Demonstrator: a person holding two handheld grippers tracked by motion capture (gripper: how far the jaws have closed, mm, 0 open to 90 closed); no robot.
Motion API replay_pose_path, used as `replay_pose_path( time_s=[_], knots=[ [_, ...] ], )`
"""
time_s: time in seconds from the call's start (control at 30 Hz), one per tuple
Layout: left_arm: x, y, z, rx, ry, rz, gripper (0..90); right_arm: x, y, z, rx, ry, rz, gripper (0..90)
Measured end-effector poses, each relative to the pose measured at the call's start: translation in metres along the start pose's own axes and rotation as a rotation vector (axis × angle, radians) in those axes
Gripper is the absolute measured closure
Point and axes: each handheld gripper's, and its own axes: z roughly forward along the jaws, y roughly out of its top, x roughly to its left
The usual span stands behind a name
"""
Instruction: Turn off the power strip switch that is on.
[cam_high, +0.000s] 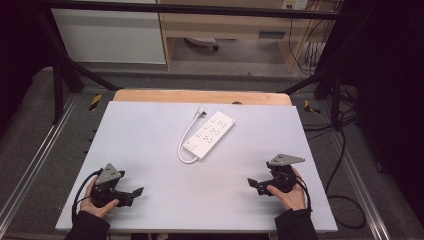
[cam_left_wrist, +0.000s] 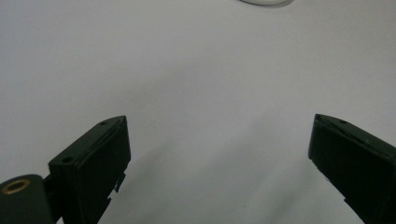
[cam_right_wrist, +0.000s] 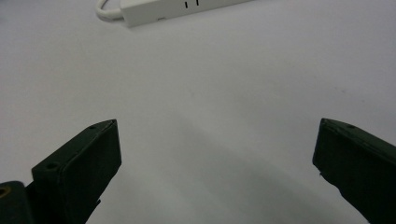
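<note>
High view: the power strip (cam_high: 210, 135) lies mid-counter, long axis running from near-left to far-right, cable (cam_high: 184, 142) looped at its left. Left tool (cam_high: 131, 195) and right tool (cam_high: 256, 185) sit near the front corners; the right is nearer.

Left gripper view: jaws wide, empty.

Right gripper view: jaws wide; strip ahead.

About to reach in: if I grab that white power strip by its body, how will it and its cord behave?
The power strip looks like a rigid, flat plastic bar, so it should lift stiffly, not roll. Its smooth casing may slip between jaws. The looped cord looks floppy and will probably dangle and drag its plug.
</note>
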Motion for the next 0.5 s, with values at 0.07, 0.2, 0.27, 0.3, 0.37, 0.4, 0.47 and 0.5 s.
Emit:
replay_pose_path(
  time_s=[0.07, 0.2, 0.27, 0.3, 0.37, 0.4, 0.47, 0.5],
  knots=[
    [0.000, 0.000, 0.000, 0.002, -0.002, 0.000, 5.4, -0.003, -0.006, -0.003, 0.005, -0.008, 0.004, 1.7],
    [0.000, 0.000, 0.001, 0.006, -0.004, 0.002, 5.4, -0.007, -0.016, -0.009, 0.009, -0.012, 0.003, 1.8],
    [0.000, 0.000, 0.001, 0.006, -0.004, 0.002, 5.4, -0.009, -0.021, -0.010, 0.014, -0.013, 0.005, 1.8],
    [0.000, 0.000, 0.001, 0.006, -0.004, 0.002, 5.4, -0.011, -0.024, -0.011, 0.019, -0.020, 0.001, 2.1],
    [0.000, 0.000, 0.001, 0.007, -0.004, 0.003, 5.4, -0.012, -0.029, -0.013, 0.025, -0.015, 0.004, 2.0],
    [-0.001, 0.000, 0.001, 0.007, -0.005, 0.003, 5.4, -0.013, -0.032, -0.015, 0.026, -0.014, 0.010, 2.0],
    [-0.001, 0.000, 0.001, 0.010, -0.005, 0.003, 5.4, -0.014, -0.036, -0.017, 0.029, -0.009, 0.011, 1.9],
    [-0.001, 0.000, 0.001, 0.011, -0.006, 0.004, 5.4, -0.014, -0.038, -0.018, 0.027, -0.009, 0.014, 1.9]
  ],
)
